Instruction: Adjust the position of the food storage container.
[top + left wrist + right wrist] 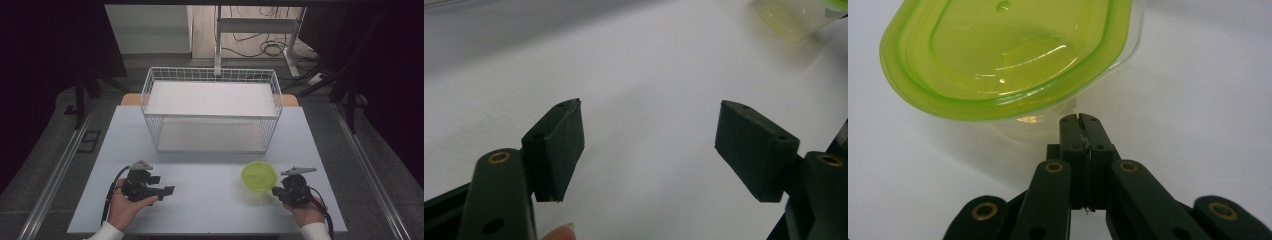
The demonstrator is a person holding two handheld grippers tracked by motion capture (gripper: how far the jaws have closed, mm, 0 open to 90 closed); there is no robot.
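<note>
Pale and bare, the table (pixel 210 185) carries my work, with a dark room around it and cables on the floor behind.

My right hand-held gripper (pixel 1081 120) has its jaws pressed together with no gap, and the tips stand just under the rim of the container (pixel 1003 55). I cannot tell if a thin edge of the clear wall is caught between them; it looks more like touching than holding. I judge I keep it low and close there so I can push or steady the container from my side.

My left hand-held gripper (pixel 649 145) has its jaws wide apart with nothing between, only white table under it. It waits near the front left edge, well apart from the container, probably ready to help.

The container sits at the front right of the table, just beside my right hand (pixel 307 212). It has a clear, soft-looking body and a bright yellow-green lid, round, glossy, with a raised border. It seems tilted in the right gripper view.

Farther back stands a white wire basket (pixel 150 95), apart from everything.
</note>
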